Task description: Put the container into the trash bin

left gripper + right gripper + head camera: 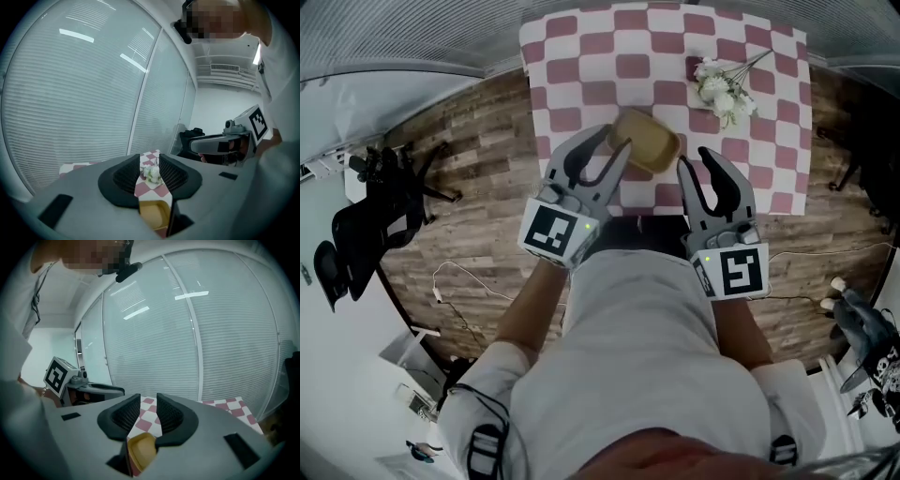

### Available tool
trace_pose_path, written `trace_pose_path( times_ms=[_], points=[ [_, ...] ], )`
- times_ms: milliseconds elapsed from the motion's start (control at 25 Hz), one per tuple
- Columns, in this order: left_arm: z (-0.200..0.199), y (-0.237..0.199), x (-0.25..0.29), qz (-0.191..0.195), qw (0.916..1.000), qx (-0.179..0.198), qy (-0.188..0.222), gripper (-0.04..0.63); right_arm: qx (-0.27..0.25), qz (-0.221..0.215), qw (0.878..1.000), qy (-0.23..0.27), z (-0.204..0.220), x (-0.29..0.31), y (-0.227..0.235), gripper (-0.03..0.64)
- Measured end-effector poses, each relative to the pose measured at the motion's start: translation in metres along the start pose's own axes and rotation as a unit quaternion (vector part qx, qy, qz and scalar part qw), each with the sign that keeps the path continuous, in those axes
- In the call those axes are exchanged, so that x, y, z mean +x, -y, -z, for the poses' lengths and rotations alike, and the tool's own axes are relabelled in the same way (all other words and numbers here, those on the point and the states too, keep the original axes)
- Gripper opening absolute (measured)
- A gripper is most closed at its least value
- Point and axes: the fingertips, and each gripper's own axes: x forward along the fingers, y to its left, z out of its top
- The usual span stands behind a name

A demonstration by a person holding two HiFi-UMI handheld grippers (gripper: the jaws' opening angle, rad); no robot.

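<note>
A tan, shallow container (645,141) lies on the table with the red and white checked cloth (581,56), near its front edge. My left gripper (614,139) hangs open at the container's left rim, with nothing between its pads. In the left gripper view the container (154,213) shows low down through the gap of that gripper (150,164). My right gripper (696,159) stands open just right of the container, apart from it. The right gripper view shows the container (140,448) below that gripper (148,404), whose jaws are empty. No trash bin is clearly in view.
A bunch of white flowers (727,89) lies on the cloth at the back right. A black office chair (366,225) stands on the wooden floor at the left, with a thin cable (459,281) near it. Glass walls with blinds surround the room.
</note>
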Motion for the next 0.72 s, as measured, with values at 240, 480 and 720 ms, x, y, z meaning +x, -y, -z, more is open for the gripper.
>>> trace_pose_path(
  times_ms=[240,480,720],
  points=[
    [0.063,-0.032,0.021,-0.011,0.9986,0.011,-0.052,0.121,0.037,0.039,0.997,-0.05,0.065,0.018,0.022,0.132],
    [0.12,-0.06,0.044,-0.018,0.9947,0.007,-0.101,0.121,0.081,0.072,0.989,-0.099,0.132,0.036,0.04,0.147],
    [0.171,-0.073,0.057,-0.015,0.9898,-0.008,-0.142,0.121,0.117,0.088,0.979,-0.141,0.188,0.047,0.049,0.184]
  ],
)
